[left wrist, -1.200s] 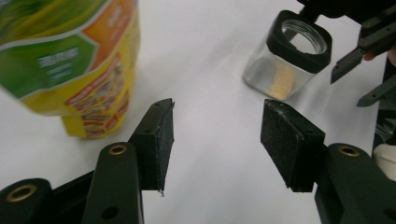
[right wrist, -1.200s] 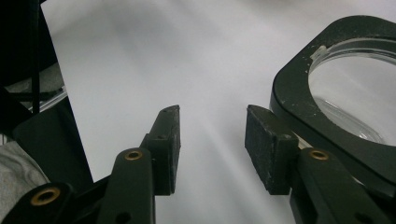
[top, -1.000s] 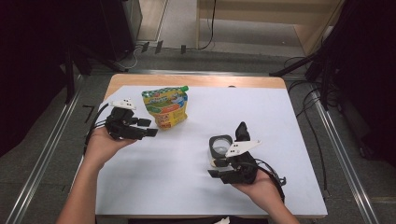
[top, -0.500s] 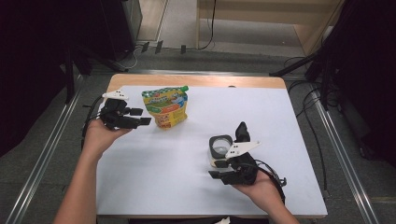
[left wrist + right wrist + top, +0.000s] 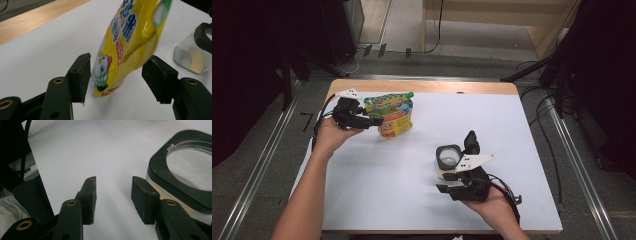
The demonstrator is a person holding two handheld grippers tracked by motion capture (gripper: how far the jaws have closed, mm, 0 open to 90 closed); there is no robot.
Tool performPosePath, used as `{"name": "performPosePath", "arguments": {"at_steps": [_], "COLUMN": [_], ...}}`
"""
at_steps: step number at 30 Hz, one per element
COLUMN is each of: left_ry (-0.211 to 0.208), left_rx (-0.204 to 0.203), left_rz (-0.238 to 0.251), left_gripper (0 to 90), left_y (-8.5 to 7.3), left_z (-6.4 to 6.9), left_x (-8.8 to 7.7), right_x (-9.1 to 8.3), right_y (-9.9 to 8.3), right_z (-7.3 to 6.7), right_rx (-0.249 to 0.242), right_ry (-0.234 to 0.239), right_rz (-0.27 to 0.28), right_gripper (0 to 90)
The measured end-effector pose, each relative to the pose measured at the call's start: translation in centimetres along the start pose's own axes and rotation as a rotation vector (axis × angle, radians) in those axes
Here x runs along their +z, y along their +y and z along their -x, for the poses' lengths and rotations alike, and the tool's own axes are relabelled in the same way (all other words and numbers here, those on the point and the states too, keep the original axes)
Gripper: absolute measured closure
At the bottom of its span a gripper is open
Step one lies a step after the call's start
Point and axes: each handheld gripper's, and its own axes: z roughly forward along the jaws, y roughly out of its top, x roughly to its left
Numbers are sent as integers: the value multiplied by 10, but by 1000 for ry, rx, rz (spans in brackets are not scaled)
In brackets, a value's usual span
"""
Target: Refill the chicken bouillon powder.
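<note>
on the white table (image 5: 377,200) we are at the reaching step: our left gripper (image 5: 115,72) has just been opening, and the yellow pouch (image 5: 125,47) stands between its spread jaws, not yet pinched. next we must close gently. our right gripper (image 5: 113,200) is spread and empty, just beside the jar (image 5: 185,172)

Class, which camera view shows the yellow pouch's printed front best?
The left gripper view: the pouch stands close between open jaws, its cartoon chicken legible. The high view shows it small and far off.
</note>
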Motion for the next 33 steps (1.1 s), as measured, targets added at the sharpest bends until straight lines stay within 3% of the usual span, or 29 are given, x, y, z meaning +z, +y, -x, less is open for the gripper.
{"name": "performPosePath", "arguments": {"at_steps": [2,5,8,11,15,18,24,28,33], "left_ry": [8,-22,-32,-20,-1,-19,-49,-41,-29], "left_rx": [15,-3,-12,-16,7,12,9,25,30], "left_rz": [-27,20,35,46,52,71,106,172,221], "left_gripper": [410,410,409,396,392,388,395,380,372], "left_y": [-1,-3,-5,-6,-10,-14,-19,-25,-32], "left_z": [1,0,-1,0,1,1,2,1,-2], "left_x": [8,13,16,15,10,8,21,31,43], "right_x": [2,6,11,16,22,25,26,26,28], "right_y": [5,13,19,24,23,19,15,14,12], "right_z": [-2,-6,-10,-13,-17,-16,-12,-12,-11], "right_rx": [-16,-37,-51,-51,-60,-59,-42,-44,-41], "right_ry": [-2,-1,3,13,24,24,20,21,21], "right_rz": [-4,-13,-5,11,22,8,11,20,16], "right_gripper": [569,568,567,565,566,567,573,573,572]}}
